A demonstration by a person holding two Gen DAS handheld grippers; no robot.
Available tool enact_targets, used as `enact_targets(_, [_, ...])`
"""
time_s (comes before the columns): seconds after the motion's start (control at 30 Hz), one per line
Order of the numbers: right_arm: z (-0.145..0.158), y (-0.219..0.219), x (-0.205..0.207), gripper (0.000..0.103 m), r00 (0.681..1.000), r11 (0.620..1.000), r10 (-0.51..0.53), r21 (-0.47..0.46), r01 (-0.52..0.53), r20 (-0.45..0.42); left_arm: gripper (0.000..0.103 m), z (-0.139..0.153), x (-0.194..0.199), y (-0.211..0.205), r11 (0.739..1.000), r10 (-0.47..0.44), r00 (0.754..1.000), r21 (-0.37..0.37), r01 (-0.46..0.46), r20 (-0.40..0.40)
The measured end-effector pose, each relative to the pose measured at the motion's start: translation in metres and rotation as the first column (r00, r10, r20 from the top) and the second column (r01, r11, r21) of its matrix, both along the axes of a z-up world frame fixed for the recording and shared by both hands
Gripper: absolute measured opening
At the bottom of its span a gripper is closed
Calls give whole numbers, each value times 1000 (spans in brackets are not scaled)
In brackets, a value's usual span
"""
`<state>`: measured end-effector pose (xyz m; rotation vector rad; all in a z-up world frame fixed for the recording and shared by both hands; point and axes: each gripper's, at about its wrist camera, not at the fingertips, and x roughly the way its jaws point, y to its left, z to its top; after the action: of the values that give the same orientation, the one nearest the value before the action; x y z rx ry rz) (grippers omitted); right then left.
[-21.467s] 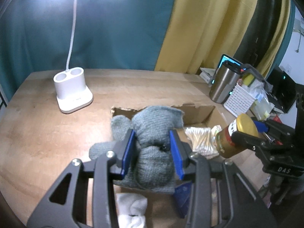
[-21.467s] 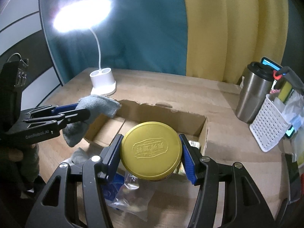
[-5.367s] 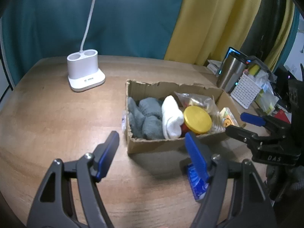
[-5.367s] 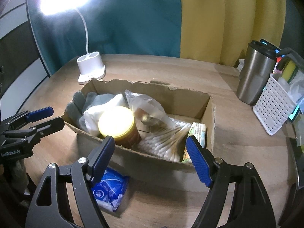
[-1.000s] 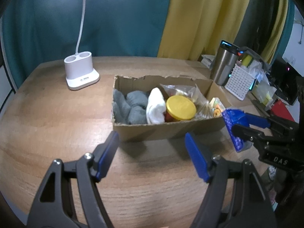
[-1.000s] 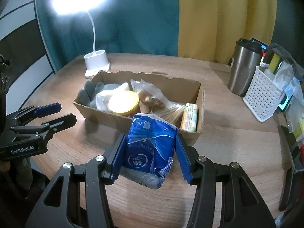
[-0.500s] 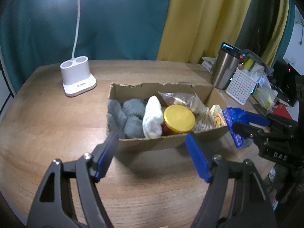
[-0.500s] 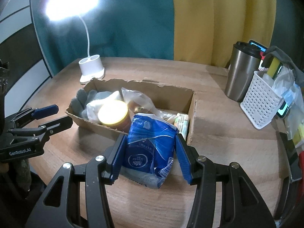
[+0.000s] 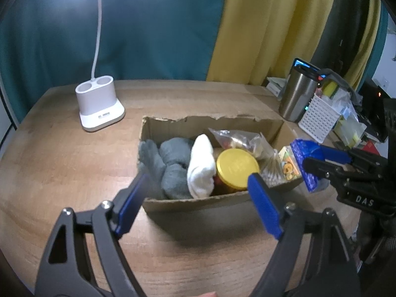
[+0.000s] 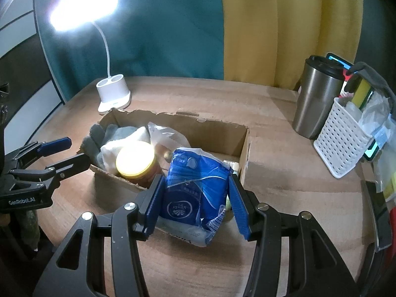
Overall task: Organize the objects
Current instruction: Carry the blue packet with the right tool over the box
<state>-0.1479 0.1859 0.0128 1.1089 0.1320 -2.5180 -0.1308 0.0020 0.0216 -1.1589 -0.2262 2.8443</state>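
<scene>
Cardboard box (image 10: pixel 243 146) nearly full; right claw (image 10: pixel 196 204) clamps blue tissue pack (image 10: pixel 195 188) at its rim, left claw (image 9: pixel 198 201) opening empty.

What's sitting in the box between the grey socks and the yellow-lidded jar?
A rolled white sock lies between the grey socks and the yellow-lidded jar, touching both, shown best in the left wrist view.

Cardboard box (image 9: pixel 198 200) packed with grey socks (image 9: pixel 170 163), white sock (image 9: pixel 201 165), yellow-lidded jar (image 9: pixel 237 165), framed by opening, empty left gripper (image 9: pixel 198 205), blue packet (image 9: pixel 305 165) clamped in right gripper (image 9: pixel 321 160)
</scene>
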Motion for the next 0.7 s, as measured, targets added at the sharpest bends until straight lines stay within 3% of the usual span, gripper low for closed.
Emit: enact_targets(0.7, [-5, -2, -34, 54, 1000, 1000, 9, 6, -9, 19, 83, -5, -24, -5, 1000, 15, 1000, 6, -15, 11])
